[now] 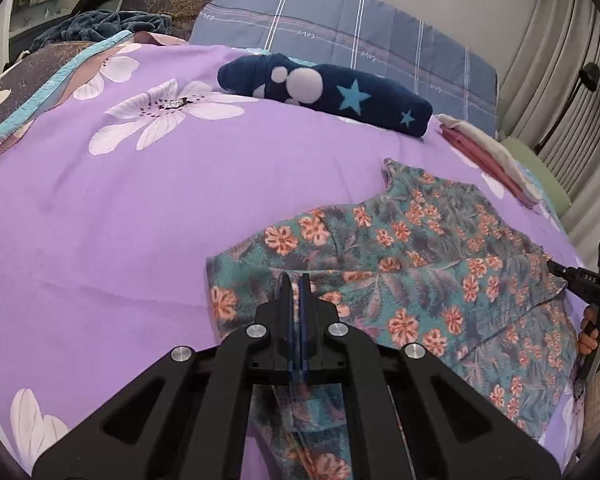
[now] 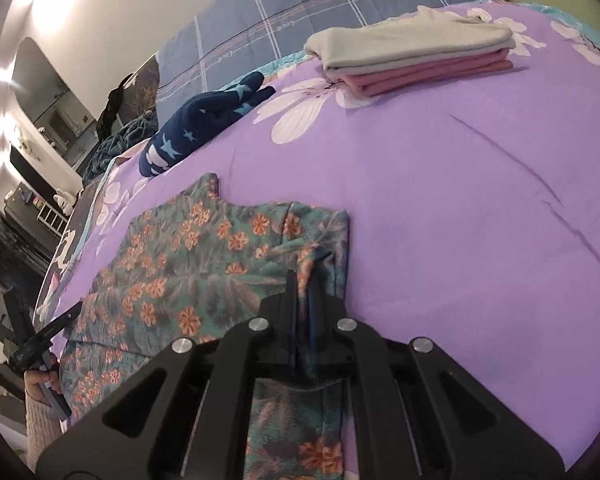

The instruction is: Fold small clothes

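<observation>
A small teal garment with orange flowers (image 1: 412,264) lies on the purple flowered bedsheet (image 1: 140,220). My left gripper (image 1: 296,280) is shut on the garment's left edge, with cloth pinched between the fingers. My right gripper (image 2: 303,280) is shut on the garment's right edge (image 2: 320,248), with a fold of cloth bunched between its fingers. The garment also shows in the right wrist view (image 2: 188,264), spread toward the left. Each gripper appears at the edge of the other's view: the right gripper (image 1: 556,269) and the left gripper (image 2: 70,314).
A stack of folded grey and pink clothes (image 2: 416,56) lies at the far right of the bed. A dark blue star-patterned garment (image 1: 328,92) lies at the far side. A blue plaid quilt (image 1: 340,28) sits behind it. Curtains (image 1: 560,60) hang at the right.
</observation>
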Demonstrator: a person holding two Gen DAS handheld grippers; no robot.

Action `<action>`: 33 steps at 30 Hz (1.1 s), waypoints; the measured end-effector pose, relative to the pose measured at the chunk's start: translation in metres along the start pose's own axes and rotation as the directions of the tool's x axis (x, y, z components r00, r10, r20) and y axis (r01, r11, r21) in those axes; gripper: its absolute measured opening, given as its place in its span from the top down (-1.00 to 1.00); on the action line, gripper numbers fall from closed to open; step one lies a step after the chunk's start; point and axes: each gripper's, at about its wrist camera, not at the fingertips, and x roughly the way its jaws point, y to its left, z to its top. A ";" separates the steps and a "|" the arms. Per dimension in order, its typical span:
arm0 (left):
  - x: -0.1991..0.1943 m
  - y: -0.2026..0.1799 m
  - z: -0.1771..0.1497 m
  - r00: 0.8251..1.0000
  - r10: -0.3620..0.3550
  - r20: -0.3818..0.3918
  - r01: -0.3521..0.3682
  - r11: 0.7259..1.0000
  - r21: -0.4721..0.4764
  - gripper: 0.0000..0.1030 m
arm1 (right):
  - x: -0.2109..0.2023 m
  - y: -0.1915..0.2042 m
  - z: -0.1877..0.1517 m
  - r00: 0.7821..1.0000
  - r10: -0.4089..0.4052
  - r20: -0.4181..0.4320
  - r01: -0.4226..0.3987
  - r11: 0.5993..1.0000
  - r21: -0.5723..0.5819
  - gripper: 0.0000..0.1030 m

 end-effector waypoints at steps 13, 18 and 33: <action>-0.039 -0.009 -0.021 0.996 -0.088 -0.031 0.089 0.996 0.018 0.53 | -0.039 0.006 -0.014 0.998 0.032 -0.050 -0.036 0.995 -0.095 0.54; -0.039 -0.003 -0.013 0.989 -0.146 -0.024 0.144 0.988 -0.054 0.94 | -0.046 0.005 -0.003 0.990 0.137 -0.031 -0.137 0.990 -0.016 0.96; 0.006 0.033 0.067 0.998 0.005 0.069 0.009 0.979 -0.205 0.26 | -0.004 -0.025 0.065 0.998 0.048 0.042 -0.053 0.991 0.124 0.36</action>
